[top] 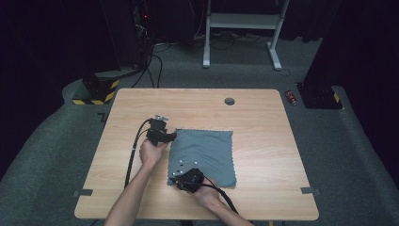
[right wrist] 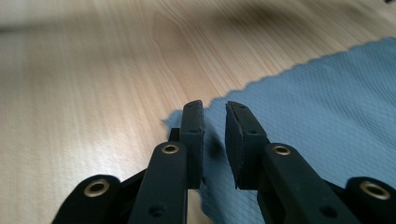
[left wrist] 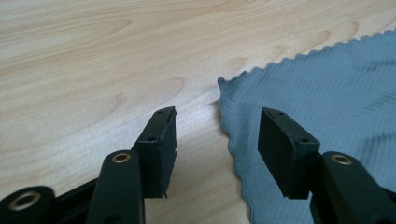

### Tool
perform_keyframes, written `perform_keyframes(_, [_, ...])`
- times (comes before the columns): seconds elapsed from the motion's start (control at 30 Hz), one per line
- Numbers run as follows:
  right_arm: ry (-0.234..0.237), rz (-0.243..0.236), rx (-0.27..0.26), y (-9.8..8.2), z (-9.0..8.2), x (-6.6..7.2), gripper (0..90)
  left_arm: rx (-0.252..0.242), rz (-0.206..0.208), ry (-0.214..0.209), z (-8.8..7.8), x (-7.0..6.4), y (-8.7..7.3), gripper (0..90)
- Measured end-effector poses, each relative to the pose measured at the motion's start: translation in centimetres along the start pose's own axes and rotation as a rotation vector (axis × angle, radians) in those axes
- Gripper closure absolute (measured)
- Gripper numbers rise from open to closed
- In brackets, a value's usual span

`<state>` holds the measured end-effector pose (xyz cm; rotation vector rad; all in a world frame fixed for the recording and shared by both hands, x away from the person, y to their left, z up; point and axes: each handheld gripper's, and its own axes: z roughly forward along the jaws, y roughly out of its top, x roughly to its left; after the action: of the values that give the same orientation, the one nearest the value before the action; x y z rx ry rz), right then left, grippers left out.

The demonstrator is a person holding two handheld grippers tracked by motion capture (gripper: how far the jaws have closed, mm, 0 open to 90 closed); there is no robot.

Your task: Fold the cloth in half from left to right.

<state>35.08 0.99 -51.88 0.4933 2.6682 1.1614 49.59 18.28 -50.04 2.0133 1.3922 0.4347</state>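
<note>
A grey-blue cloth (top: 204, 153) with a zigzag edge lies flat on the wooden table (top: 263, 117), a little left of centre. My left gripper (top: 173, 136) is at the cloth's far left corner. In the left gripper view its jaws (left wrist: 217, 116) stand wide open, low over the table, with the cloth (left wrist: 327, 88) corner between and just ahead of them. My right gripper (top: 178, 181) is at the cloth's near left corner. In the right gripper view its jaws (right wrist: 215, 109) leave a narrow gap above the cloth (right wrist: 327, 102) corner, and nothing is pinched.
A round cable hole (top: 229, 100) sits near the table's far edge. Tape strips (top: 83, 192) mark the near corners. On the floor behind are a white desk frame (top: 242, 21), a yellow-and-black striped base (top: 96, 92) and a red can (top: 291, 97).
</note>
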Motion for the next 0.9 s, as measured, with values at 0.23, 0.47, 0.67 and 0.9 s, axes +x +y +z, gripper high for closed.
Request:
perform_keyframes(0.23, [0.037, -0.024, -0.013, 0.5, 0.4, 1.1, 73.1, 0.040, -0.001, 0.004, 1.4, 0.0, 0.6, 46.9])
perform_keyframes(0.47, [0.033, -0.043, 0.013, 0.3, 0.9, 1.8, 70.0, 0.020, -0.011, 0.029, 2.3, -0.2, 1.1, 51.6])
perform_keyframes(0.67, [0.012, -0.054, 0.017, 0.3, 0.8, 1.9, 79.6, 0.033, 0.025, 0.044, 2.6, -0.8, 1.5, 65.5])
perform_keyframes(0.9, [-0.039, -0.103, 0.024, 0.4, 0.9, 2.7, 88.9, 0.046, 0.029, 0.035, 2.7, -0.9, 1.7, 83.4])
